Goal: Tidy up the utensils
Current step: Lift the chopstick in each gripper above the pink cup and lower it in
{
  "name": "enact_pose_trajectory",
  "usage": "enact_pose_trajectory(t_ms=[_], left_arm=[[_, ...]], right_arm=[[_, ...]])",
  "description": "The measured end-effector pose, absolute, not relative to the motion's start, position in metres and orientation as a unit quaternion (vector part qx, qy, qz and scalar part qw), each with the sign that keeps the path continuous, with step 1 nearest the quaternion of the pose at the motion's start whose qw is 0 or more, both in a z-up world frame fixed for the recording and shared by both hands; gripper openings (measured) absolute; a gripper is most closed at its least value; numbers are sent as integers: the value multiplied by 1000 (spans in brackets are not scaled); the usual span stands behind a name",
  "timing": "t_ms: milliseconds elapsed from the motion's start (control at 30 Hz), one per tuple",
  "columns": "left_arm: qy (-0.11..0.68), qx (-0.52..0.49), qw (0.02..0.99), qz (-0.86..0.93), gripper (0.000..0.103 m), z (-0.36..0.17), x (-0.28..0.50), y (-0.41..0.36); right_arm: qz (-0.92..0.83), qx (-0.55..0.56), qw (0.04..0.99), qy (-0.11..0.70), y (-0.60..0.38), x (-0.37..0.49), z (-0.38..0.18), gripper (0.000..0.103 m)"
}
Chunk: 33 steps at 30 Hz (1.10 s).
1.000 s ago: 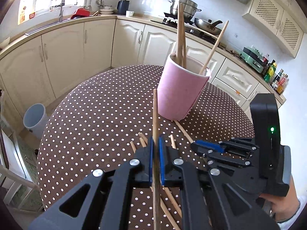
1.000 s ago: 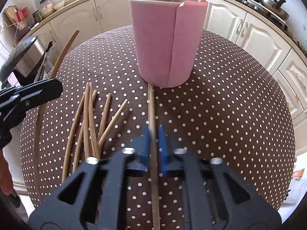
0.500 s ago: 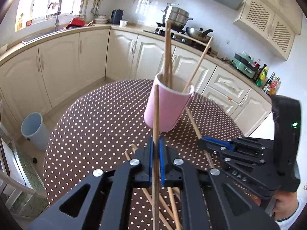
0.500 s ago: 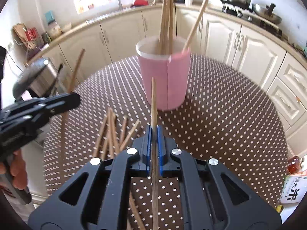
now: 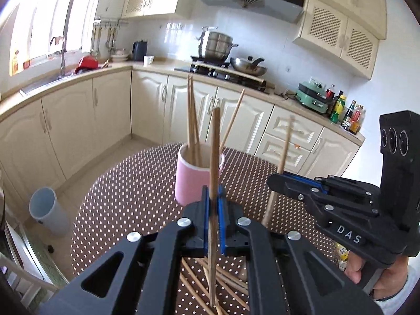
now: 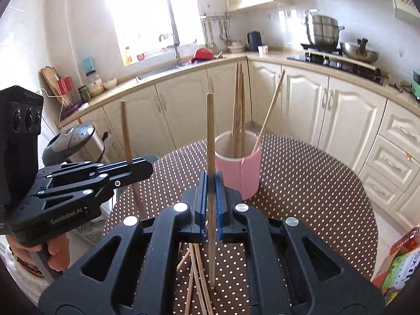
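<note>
A pink cup (image 5: 193, 181) (image 6: 245, 176) with three wooden chopsticks (image 5: 193, 120) standing in it sits on the round brown polka-dot table (image 5: 126, 197). My left gripper (image 5: 214, 197) is shut on one chopstick (image 5: 215, 144), held upright above the table, in front of the cup. My right gripper (image 6: 210, 183) is shut on another chopstick (image 6: 210, 131), also upright. Each gripper shows in the other's view, the right one (image 5: 278, 181) and the left one (image 6: 147, 168). Several loose chopsticks (image 5: 223, 283) (image 6: 197, 275) lie on the table below both grippers.
Cream kitchen cabinets (image 5: 78, 120) curve behind the table. A grey bin (image 5: 47, 210) stands on the floor at left. A rice cooker (image 6: 73, 144) sits left of the table. A colourful box (image 6: 401, 262) is at the right edge.
Both grippers have lifted their chopsticks off the table and risen, tilting them upright. The cup now looks farther and lower in both views.
</note>
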<state>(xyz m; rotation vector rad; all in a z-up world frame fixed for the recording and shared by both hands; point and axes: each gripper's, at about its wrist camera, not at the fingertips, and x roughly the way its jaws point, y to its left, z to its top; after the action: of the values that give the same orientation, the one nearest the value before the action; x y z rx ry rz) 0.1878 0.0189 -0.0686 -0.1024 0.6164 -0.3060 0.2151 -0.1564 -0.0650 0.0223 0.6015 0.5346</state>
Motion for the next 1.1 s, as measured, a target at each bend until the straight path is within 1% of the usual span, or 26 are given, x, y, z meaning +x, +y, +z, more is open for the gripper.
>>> enact_pose_trajectory(t_ms=[500, 867, 1100], left_arm=[[254, -30, 953, -165, 6, -15, 203, -3], [171, -37, 978, -118, 6, 33, 231, 5], [144, -39, 982, -112, 7, 42, 255, -3]], right_arm=[[246, 24, 941, 231, -169, 220, -23, 6], [232, 31, 958, 164, -167, 239, 21, 6], [219, 37, 965, 137, -160, 256, 28, 6]])
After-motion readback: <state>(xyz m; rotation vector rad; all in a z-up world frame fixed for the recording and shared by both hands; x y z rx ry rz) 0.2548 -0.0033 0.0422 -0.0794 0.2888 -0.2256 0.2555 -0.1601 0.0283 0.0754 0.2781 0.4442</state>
